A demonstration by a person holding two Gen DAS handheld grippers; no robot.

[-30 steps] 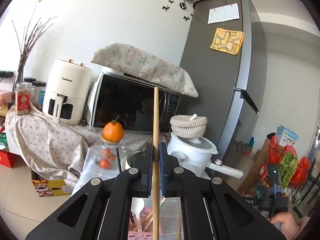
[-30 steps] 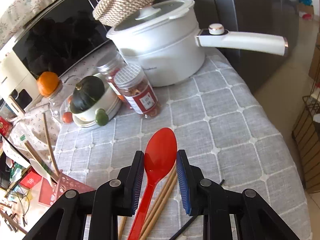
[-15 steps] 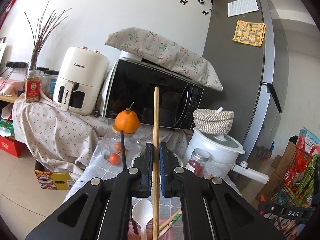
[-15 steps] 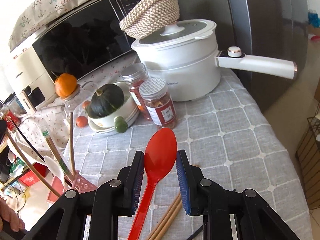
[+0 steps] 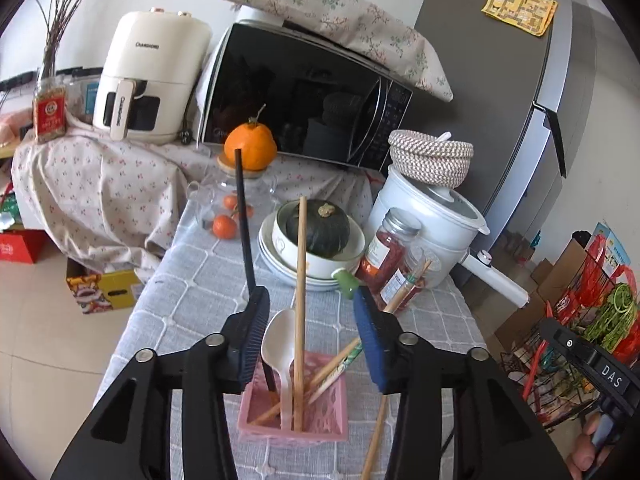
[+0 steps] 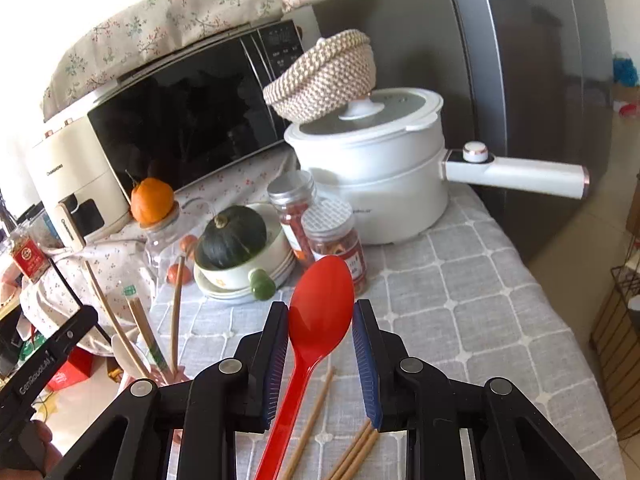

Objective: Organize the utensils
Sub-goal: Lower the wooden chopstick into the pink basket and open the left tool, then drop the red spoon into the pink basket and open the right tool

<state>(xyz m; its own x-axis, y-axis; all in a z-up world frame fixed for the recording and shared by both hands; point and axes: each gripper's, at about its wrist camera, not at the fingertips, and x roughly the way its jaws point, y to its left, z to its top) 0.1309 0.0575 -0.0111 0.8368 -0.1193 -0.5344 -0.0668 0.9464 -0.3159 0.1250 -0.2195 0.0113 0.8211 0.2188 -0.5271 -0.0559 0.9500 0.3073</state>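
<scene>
My left gripper (image 5: 310,334) is open above a pink utensil holder (image 5: 294,416). A wooden chopstick (image 5: 300,280) stands upright in the holder between the jaws, touching neither. The holder also has a white spoon (image 5: 278,344), a black chopstick (image 5: 244,224) and more wooden chopsticks (image 5: 348,354). My right gripper (image 6: 320,340) is shut on a red spoon (image 6: 320,312), bowl forward, above the grey checked cloth (image 6: 460,312). Loose wooden chopsticks (image 6: 352,452) lie on the cloth under it. The holder's utensils show at the left of the right wrist view (image 6: 140,332).
A squash in stacked bowls (image 5: 316,240), two spice jars (image 5: 388,252) and a white pot with a long handle (image 5: 432,220) stand behind the holder. A microwave (image 5: 296,92), air fryer (image 5: 152,76) and fridge (image 5: 500,80) are further back. The table edge drops off at the right (image 6: 560,320).
My left gripper has tilted down over the holder and opened, letting the wooden chopstick go into it. My right gripper has lifted the red spoon and moved back from the pot.
</scene>
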